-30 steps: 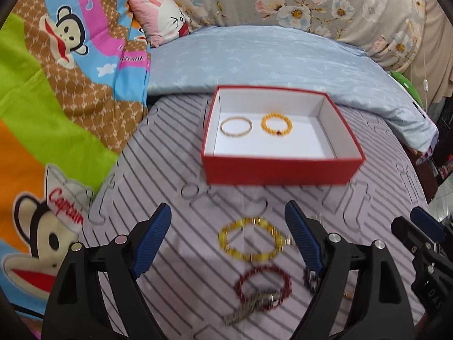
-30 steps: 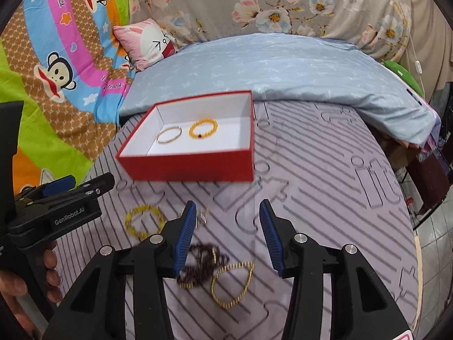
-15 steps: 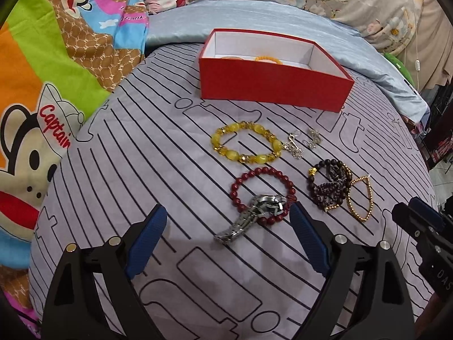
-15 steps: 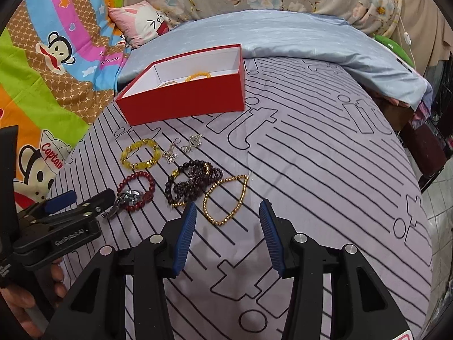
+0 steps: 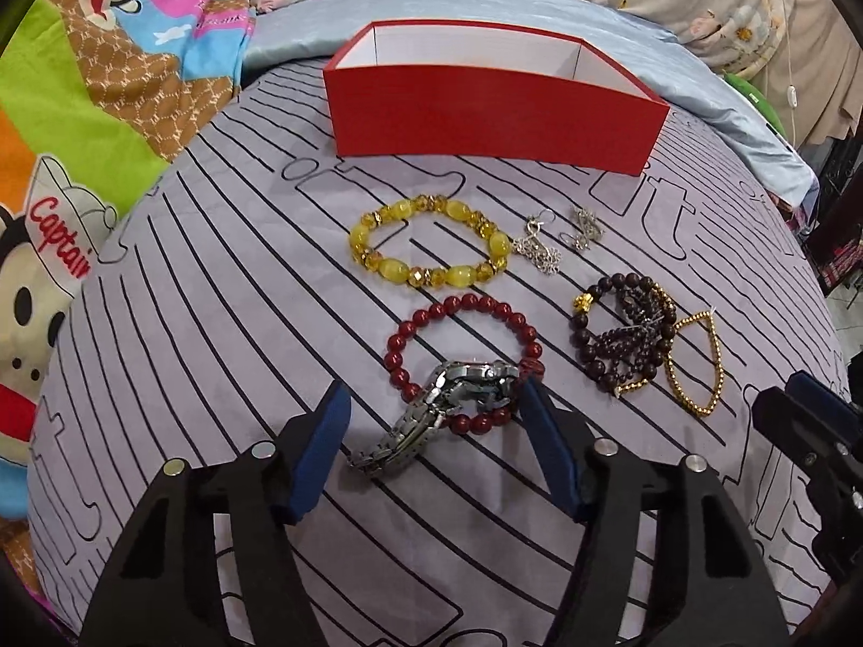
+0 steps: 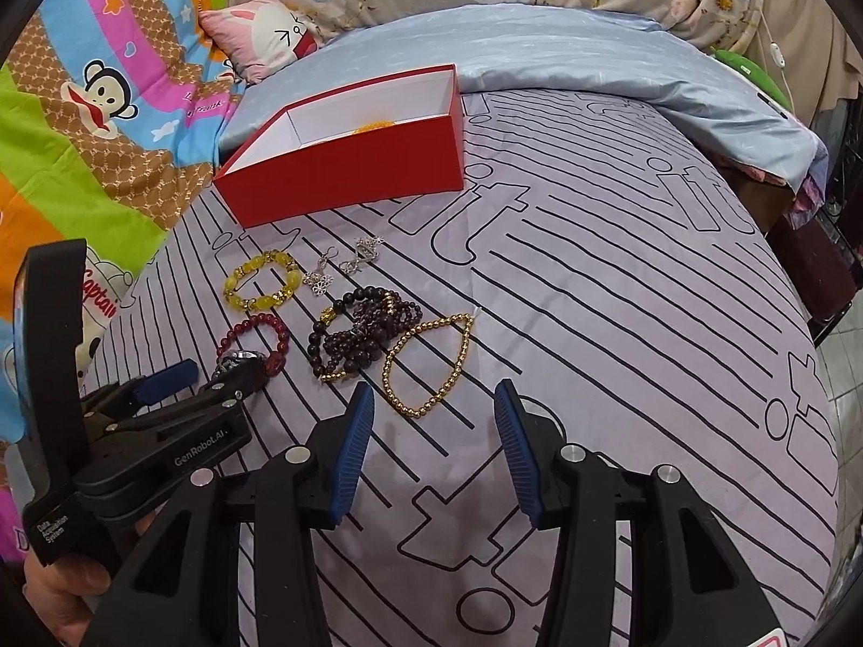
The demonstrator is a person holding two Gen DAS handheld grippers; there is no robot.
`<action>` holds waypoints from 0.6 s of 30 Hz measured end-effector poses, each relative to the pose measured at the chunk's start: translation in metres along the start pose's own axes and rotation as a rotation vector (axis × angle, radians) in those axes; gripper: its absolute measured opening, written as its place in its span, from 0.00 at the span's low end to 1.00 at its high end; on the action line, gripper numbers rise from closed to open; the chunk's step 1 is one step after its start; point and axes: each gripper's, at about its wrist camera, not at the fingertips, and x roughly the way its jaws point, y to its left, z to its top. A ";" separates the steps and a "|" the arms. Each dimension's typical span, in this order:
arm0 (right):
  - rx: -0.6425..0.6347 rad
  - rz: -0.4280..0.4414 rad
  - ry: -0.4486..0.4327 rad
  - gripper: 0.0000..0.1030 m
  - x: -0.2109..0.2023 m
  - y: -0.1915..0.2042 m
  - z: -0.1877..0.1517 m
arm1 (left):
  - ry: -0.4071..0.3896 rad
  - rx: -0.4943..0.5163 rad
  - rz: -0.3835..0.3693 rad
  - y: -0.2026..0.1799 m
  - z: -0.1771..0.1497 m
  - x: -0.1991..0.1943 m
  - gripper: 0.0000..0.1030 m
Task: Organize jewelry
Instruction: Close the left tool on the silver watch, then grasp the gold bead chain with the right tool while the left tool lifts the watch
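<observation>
The left hand-held gripper (image 6: 178, 377), seen from the right wrist view, carries "GenRobot.AI" in pale letters along its black arm, and a small label "Data Acquisition System" lower on its body. The cartoon monkey blanket (image 5: 81, 124) shows "Captain" in red script on a white cap; the right wrist view cuts the same word short. Pink-band lettering near the top of that blanket is too small to read with certainty.

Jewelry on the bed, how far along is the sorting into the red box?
Done: one orange bracelet shows inside the red box.

In hand: nothing gripped; the left tongs, jaws just closing in, straddle the silver watch on the red bracelet.

Left: those two, the yellow bracelet, silver earrings, dark beads, gold chain. Right tongs hang open, empty.
</observation>
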 end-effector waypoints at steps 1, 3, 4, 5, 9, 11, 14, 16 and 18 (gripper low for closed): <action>0.000 0.002 0.003 0.45 0.001 0.000 0.000 | -0.003 -0.005 -0.004 0.000 0.000 0.000 0.59; -0.001 0.003 0.006 0.45 0.002 0.001 -0.001 | -0.006 -0.003 -0.011 0.001 0.000 -0.001 0.55; -0.001 0.003 0.007 0.45 0.002 0.001 -0.001 | -0.006 -0.001 -0.018 0.000 0.001 -0.001 0.52; -0.001 0.003 0.009 0.45 0.003 0.002 -0.001 | -0.005 -0.003 -0.024 0.000 0.001 0.000 0.49; -0.004 0.005 0.010 0.45 0.003 0.003 0.000 | 0.001 -0.020 -0.067 0.001 0.003 0.000 0.41; -0.006 0.005 0.010 0.45 0.003 0.004 0.000 | 0.003 -0.036 -0.091 0.004 0.005 0.000 0.33; -0.005 0.006 0.013 0.45 0.003 0.004 0.000 | 0.011 -0.060 -0.133 0.010 0.006 0.000 0.23; -0.004 0.007 0.014 0.45 0.004 0.004 0.000 | 0.008 -0.062 -0.136 0.012 0.006 -0.001 0.23; -0.005 0.007 0.013 0.45 0.003 0.004 0.000 | 0.001 -0.053 -0.132 0.011 0.005 -0.003 0.22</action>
